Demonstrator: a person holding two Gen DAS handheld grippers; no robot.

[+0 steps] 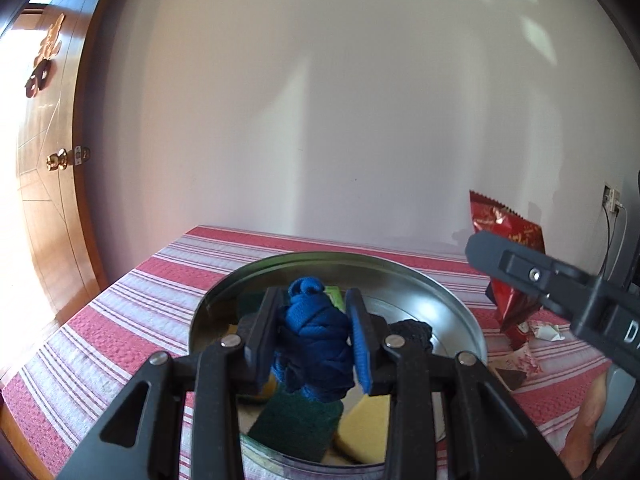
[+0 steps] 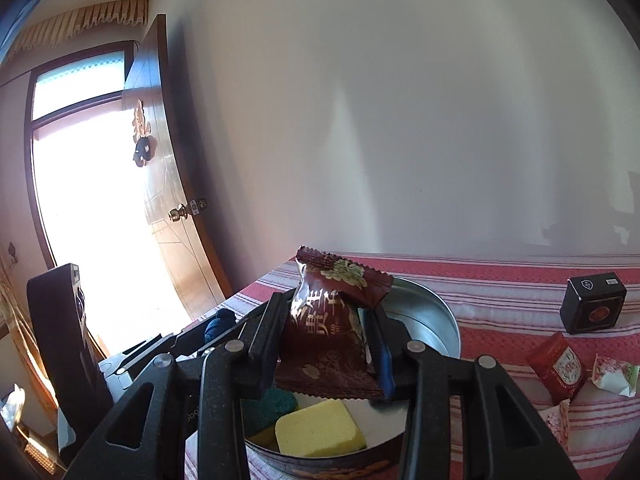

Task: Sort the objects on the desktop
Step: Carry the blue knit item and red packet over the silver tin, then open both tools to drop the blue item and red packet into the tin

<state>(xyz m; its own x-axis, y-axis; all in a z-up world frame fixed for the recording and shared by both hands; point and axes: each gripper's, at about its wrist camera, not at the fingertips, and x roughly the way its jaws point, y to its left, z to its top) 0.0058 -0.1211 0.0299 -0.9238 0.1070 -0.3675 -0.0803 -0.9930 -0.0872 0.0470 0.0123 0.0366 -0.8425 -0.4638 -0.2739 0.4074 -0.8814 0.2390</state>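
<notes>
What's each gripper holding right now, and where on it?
Left gripper: blue bundled cloth, jaws clamping its middle. Right gripper: dark red snack packet, jaws pinching its two side edges.

Strong daylight is thrown in from the doorway (image 2: 92, 208) on the left, which is blown out to pure white in both views. Soft light patches and faint shadows are cast across the wall (image 1: 360, 100). Heavy fisheye bending is seen at the edges, with dark vignetted corners. The nearest gripper parts are rendered a bit soft.
</notes>
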